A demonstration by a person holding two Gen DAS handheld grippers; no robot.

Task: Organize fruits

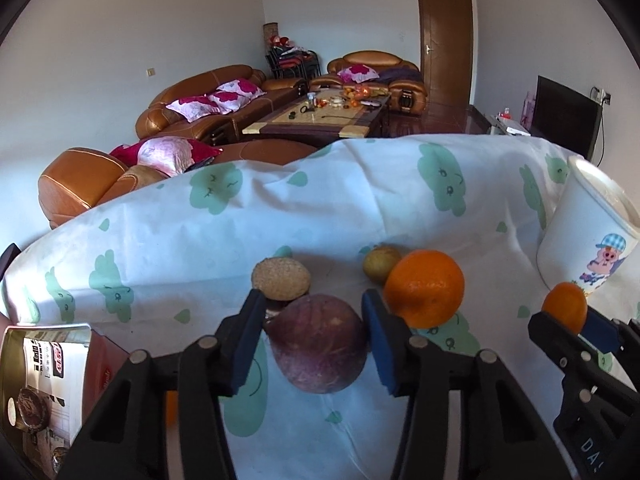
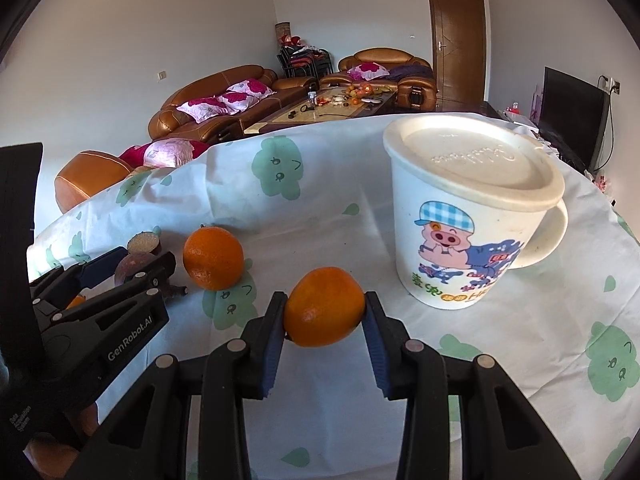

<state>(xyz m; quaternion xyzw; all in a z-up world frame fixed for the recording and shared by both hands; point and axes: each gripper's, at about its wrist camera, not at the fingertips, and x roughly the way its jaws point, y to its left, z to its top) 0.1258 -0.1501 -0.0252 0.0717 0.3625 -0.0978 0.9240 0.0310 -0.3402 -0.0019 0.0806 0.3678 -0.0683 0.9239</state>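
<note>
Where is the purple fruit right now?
The purple fruit sits between the left gripper's fingers on the tablecloth, left of the loose orange.

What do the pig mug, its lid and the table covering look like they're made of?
The mug looks like glossy ceramic or hard plastic: a smooth white wall with a printed cartoon pig. Its lid seems matte cream plastic, with raised lettering moulded in. The table covering looks like thin matte cloth or plastic sheet, since it wrinkles and drapes.
</note>
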